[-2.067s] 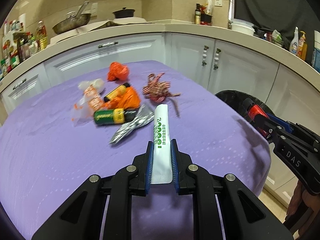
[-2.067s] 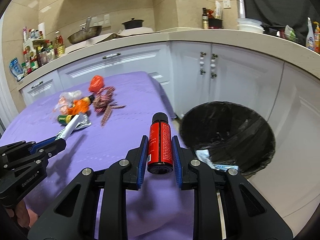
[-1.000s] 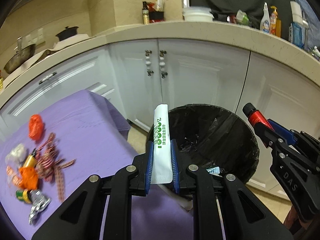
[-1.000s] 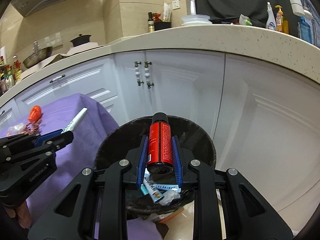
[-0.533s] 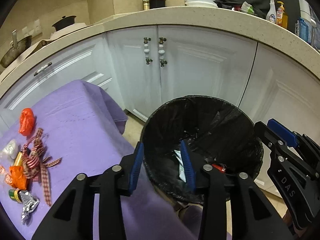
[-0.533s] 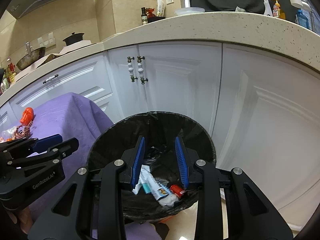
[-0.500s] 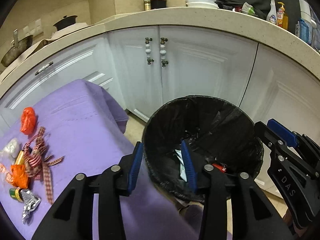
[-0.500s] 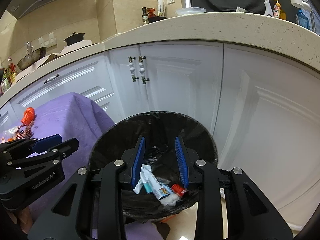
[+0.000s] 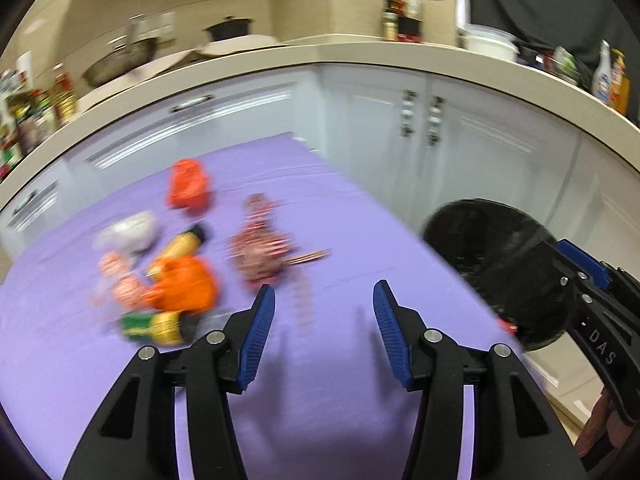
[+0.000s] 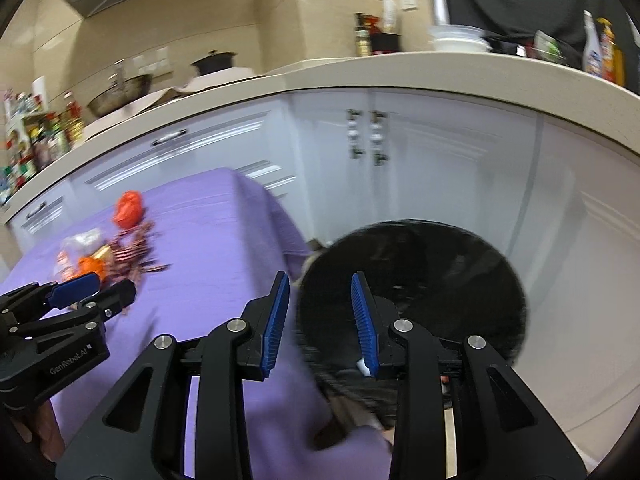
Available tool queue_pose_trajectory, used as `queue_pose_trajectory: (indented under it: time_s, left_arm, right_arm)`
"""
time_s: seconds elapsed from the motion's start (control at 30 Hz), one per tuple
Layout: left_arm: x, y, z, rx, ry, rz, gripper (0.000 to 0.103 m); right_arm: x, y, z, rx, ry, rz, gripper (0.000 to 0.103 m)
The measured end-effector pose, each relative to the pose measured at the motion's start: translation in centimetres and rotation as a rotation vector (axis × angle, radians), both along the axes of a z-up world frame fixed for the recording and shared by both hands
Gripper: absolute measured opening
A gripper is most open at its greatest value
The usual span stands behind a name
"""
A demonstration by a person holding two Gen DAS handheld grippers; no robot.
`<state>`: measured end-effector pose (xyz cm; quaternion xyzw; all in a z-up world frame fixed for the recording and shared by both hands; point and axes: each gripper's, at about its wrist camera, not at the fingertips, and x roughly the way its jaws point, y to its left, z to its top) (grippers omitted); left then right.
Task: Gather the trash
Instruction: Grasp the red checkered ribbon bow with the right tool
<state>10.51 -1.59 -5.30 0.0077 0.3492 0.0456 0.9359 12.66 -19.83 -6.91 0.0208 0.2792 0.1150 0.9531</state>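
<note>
The left gripper (image 9: 324,304), marked "GenRobot.AI", had just widened, empty. The right gripper (image 10: 320,292), lettered "DAS", gaped empty over the black bin (image 10: 460,264).

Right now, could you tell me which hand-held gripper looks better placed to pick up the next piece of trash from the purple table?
Probably the left hand-held gripper: open and empty, it faces the trash pile on the purple table. The right hand-held gripper, also open, points at the black bin.
</note>
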Motion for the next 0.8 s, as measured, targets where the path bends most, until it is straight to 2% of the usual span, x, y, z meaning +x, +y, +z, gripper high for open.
queue_pose_trajectory:
  time_s: [0.3,0.37,0.6,0.67,0.8]
  left_arm:
    - [-3.5,8.3,-0.6,0.014,0.004,0.180,0.055]
    - [-3.8,9.7,-0.8,0.009,0.008,0.209,0.055]
    - [-4.8,13.9,-1.3,-0.001,0.017,0.296,0.055]
    - [-4.8,14.9,-1.3,-0.028,0.025,0.309,0.055]
    - [-5.1,15.9,-1.1,-0.023,0.019,0.327,0.055]
  right_arm:
    - [-1.2,7.9,0.3,-0.033,0.011,0.150,0.034]
    - [-1.3,9.7,0.4,-0.047,0.010,0.179,0.044]
    - [-0.6,14.5,1.0,-0.100,0.014,0.254,0.044]
    - [-0.1,15.4,1.1,-0.107,0.023,0.266,0.044]
    - [1.2,17.0,1.0,-0.128,0.044,0.288,0.044]
